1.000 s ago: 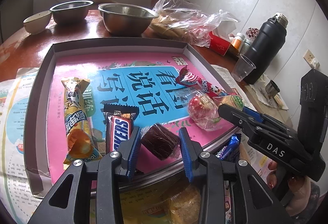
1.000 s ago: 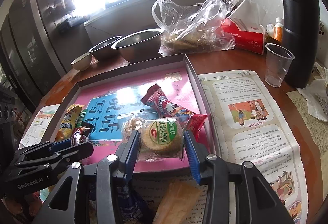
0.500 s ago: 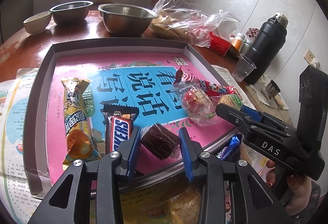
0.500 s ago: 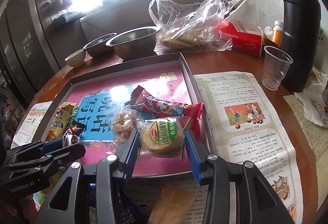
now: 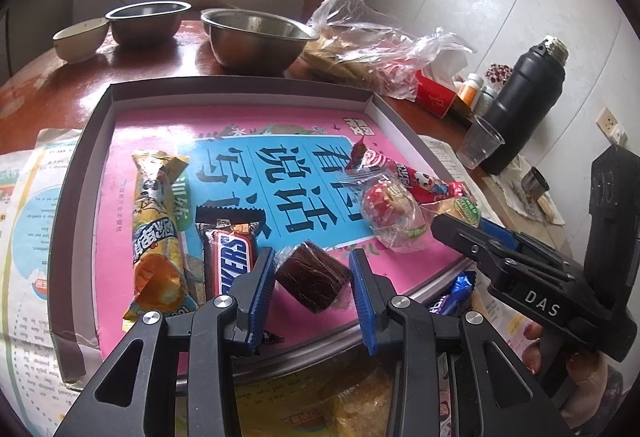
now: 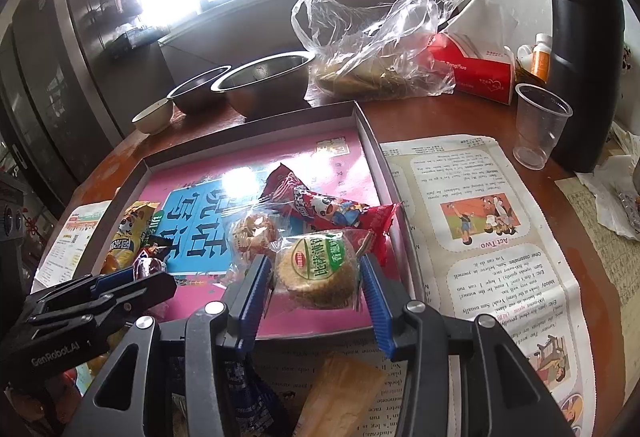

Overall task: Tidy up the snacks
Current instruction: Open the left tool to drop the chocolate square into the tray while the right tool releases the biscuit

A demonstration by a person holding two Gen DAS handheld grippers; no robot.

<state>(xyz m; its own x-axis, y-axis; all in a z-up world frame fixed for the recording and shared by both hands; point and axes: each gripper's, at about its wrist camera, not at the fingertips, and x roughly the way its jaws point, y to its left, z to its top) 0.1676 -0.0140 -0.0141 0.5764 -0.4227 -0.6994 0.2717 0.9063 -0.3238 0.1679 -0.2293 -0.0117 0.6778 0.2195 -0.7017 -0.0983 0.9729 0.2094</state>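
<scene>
A shallow grey tray (image 5: 96,125) with a pink and blue sheet holds a yellow snack bar (image 5: 156,233), a Snickers bar (image 5: 230,257), a red panda-print pack (image 5: 404,173) and a red round sweet in clear wrap (image 5: 388,205). My left gripper (image 5: 312,269) is shut on a brown cake (image 5: 312,281) over the tray's near edge. My right gripper (image 6: 316,277) is shut on a round green-label biscuit pack (image 6: 320,269) at the tray's near right corner. A blue wrapper (image 6: 248,389) and a yellow wrapped cake (image 6: 344,393) lie on the newspaper under the grippers.
Behind the tray stand two steel bowls (image 5: 256,41), a small white bowl (image 5: 80,41) and a clear plastic bag (image 5: 368,49). A red tissue box (image 6: 472,69), a plastic cup (image 6: 536,125) and a black flask (image 6: 584,69) sit at the right. Newspaper (image 6: 480,237) covers the table there.
Both grippers keep their hold and barely shift. The red round sweet beside the right gripper has slid slightly toward the tray's middle.
</scene>
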